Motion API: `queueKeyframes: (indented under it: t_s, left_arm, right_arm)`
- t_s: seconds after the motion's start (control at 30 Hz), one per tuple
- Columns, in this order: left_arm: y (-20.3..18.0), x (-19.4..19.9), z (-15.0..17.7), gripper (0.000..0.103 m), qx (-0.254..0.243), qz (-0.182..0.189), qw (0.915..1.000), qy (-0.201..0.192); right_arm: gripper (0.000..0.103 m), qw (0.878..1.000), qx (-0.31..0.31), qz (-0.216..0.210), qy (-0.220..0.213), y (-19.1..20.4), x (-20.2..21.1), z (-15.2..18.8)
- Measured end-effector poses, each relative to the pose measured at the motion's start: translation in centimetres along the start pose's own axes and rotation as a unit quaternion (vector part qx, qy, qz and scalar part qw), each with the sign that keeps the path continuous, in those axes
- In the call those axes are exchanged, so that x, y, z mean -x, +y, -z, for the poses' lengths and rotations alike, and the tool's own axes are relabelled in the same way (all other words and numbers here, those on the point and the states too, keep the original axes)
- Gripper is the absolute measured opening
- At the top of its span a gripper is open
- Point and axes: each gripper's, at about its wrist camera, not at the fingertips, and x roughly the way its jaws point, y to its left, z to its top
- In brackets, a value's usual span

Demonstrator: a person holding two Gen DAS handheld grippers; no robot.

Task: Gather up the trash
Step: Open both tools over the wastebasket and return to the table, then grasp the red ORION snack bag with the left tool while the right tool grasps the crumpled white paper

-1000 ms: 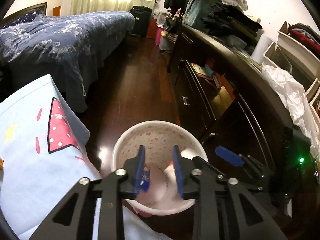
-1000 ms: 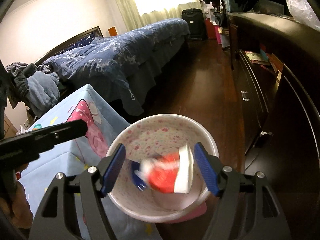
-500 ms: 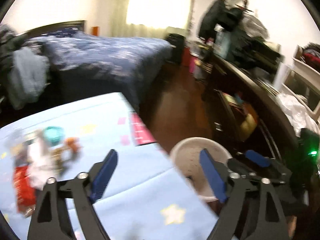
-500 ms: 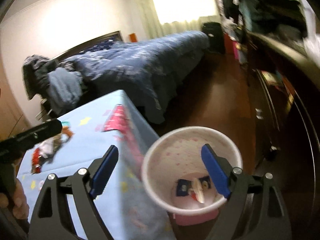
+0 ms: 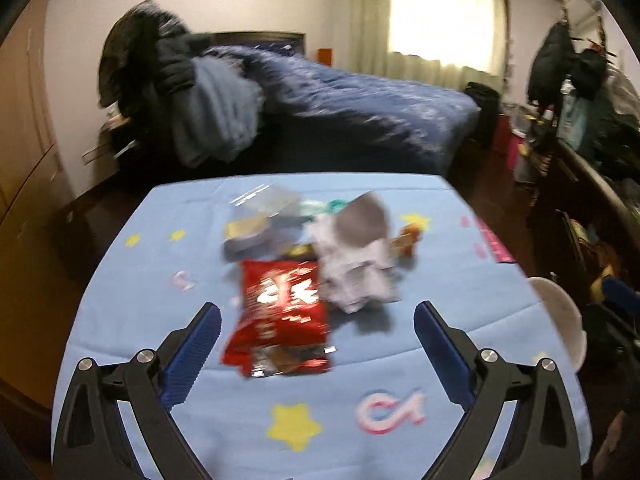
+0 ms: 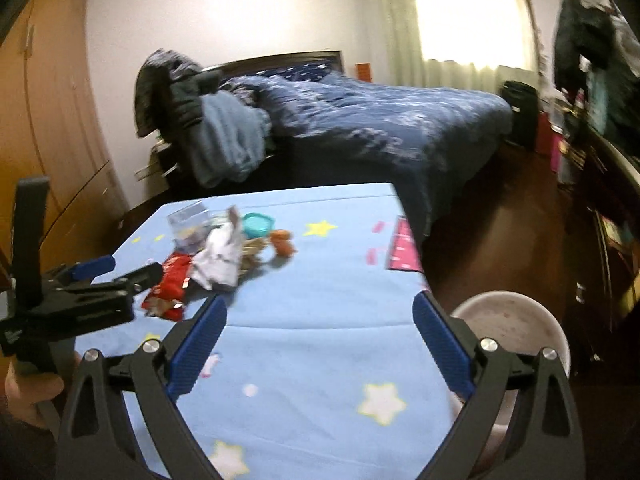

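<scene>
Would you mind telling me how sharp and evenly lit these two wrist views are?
Left wrist: motion blur smears the red wrapper and bed; the window is blown out. Right wrist: softer blur, same window glare, bin hazy. Both show fisheye bending and dark corners.

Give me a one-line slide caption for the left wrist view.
Open left gripper hovers empty above a red snack wrapper in the trash pile on the blue tablecloth.

Blue-quilted bed (image 5: 360, 108) beneath bright window (image 5: 444, 16)
</scene>
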Motion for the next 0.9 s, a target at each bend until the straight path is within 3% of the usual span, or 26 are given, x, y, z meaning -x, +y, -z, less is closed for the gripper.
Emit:
queueKeyframes:
  t_s: [0.3,0.67,0.8,0.83,0.9]
  left_arm:
    - [2.8,-3.3,0.9,0.096,0.007,-0.024,0.9989,0.039]
    - [3.1,-7.6,0.9,0.097,0.007,-0.005,0.9961,0.088]
    - [3.3,-8.5,0.9,0.097,0.012,-0.014,0.9954,0.094]
    - [3.4,-8.5,1.0,0.095,0.013,-0.017,0.9955,0.092]
    - [3.7,-8.6,1.0,0.077,0.018,-0.016,0.9952,0.095]
  right_arm:
    - [0.095,0.999,0.033,-0.022,0.012,4.2,-2.2,-1.3]
    - [0.095,0.999,0.039,-0.022,0.028,4.6,-4.1,-1.8]
    - [0.095,0.998,0.039,-0.024,0.041,4.8,-5.6,-2.0]
    - [0.095,0.998,0.039,-0.025,0.043,4.8,-6.0,-2.0]
    - [0.095,0.998,0.039,-0.025,0.047,5.0,-6.5,-2.1]
